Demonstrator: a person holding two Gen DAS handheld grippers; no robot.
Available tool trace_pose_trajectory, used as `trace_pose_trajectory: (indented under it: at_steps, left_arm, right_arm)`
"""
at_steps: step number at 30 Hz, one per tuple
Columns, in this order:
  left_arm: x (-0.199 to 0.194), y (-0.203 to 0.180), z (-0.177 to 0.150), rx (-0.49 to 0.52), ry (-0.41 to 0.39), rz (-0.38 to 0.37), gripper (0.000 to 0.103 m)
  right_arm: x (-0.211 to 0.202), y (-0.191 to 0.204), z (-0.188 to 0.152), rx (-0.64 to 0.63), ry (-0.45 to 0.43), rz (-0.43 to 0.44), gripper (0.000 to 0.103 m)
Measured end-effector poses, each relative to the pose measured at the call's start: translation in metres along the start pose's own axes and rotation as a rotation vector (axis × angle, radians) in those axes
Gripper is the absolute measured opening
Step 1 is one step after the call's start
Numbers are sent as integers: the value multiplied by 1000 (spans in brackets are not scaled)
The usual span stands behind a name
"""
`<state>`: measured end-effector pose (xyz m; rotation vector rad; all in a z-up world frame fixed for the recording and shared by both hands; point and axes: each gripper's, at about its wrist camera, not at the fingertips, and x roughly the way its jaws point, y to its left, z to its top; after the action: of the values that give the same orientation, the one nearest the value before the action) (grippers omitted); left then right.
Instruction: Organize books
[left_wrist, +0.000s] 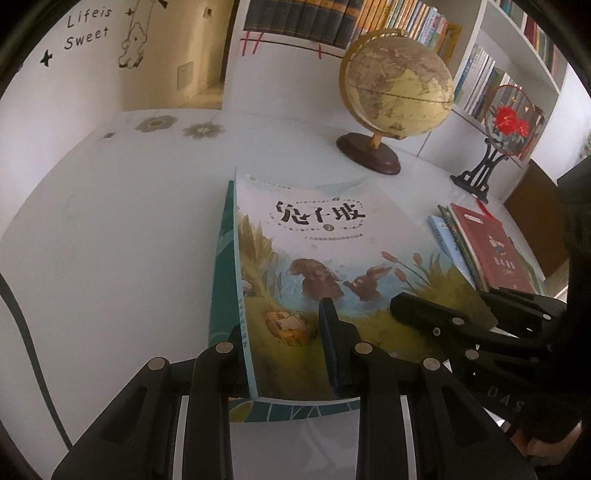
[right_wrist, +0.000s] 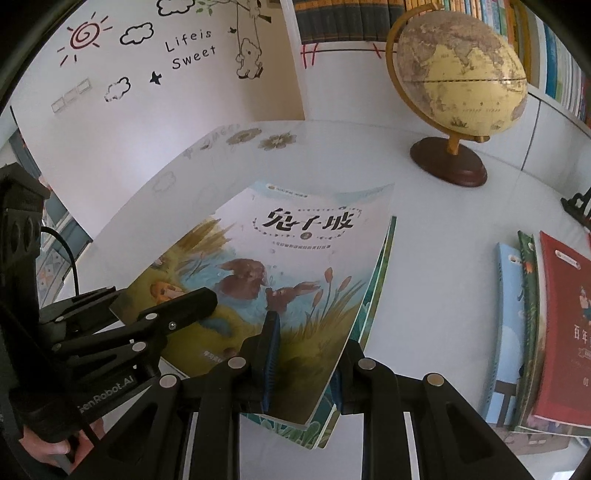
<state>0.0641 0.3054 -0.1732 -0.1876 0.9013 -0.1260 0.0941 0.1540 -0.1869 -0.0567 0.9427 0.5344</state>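
A picture book with two brown rabbits on its cover (left_wrist: 332, 240) (right_wrist: 288, 251) lies on top of a thin green book (left_wrist: 221, 266) (right_wrist: 376, 273). Both grippers hold this pair by its near edge over the white table (left_wrist: 110, 240). My left gripper (left_wrist: 280, 321) is shut on the pair near its left corner, one finger on the cover and the other below. My right gripper (right_wrist: 310, 332) is shut on it near the right corner. Each gripper also shows in the other's view, the right gripper (left_wrist: 424, 314) and the left gripper (right_wrist: 177, 306). I cannot tell whether the far edge touches the table.
A small stack of books with a red book (left_wrist: 495, 247) (right_wrist: 565, 325) on top lies on the table to the right. Behind stand a globe (left_wrist: 399, 92) (right_wrist: 458, 81) and a round fan ornament on a black stand (left_wrist: 509, 125). Bookshelves line the back and right.
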Motion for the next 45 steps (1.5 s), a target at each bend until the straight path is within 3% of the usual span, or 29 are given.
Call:
trace_pose_trajectory:
  at_steps: [4,7,10,13,18,22,25,31,34,40,45]
  left_arm:
    - [8,6,-1,-9,33,57,31]
    - [9,15,-6,-21,58,120,30]
    - [3,26,-13,-64,64,158,34]
    - [-4,31,-18,-100,69,166,34]
    - [-26,10,-28,-82,52,165,34]
    - [-55,-21,-34,-34,29,172,34]
    - [-85,-55,-39,-1,-7,159,34]
    - [-139,-134,-52,72,-67,132,34]
    - [-164,-175,-60,124,-95,122,35]
    - [-209,-248,-75,199,-148,34,40]
    - [-240,-285,-84,227,-185,4,41]
  right_arm:
    - [10,4,-2,7,29,-1,23]
    - [21,0,-4,24,75,-25,24]
    - [20,-10,-9,51,99,-25,41]
    - [15,-19,-14,72,131,1,43]
    - [-4,-15,-28,44,113,33,43]
    - [-15,-10,-35,13,117,-24,43]
    - [-54,-13,-49,44,70,1,43]
    - [-153,-30,-88,129,-28,-59,43]
    - [-207,-41,-108,160,-85,-117,44]
    - [-300,-59,-133,223,-191,-207,49]
    - [-355,-67,-152,257,-257,-269,49]
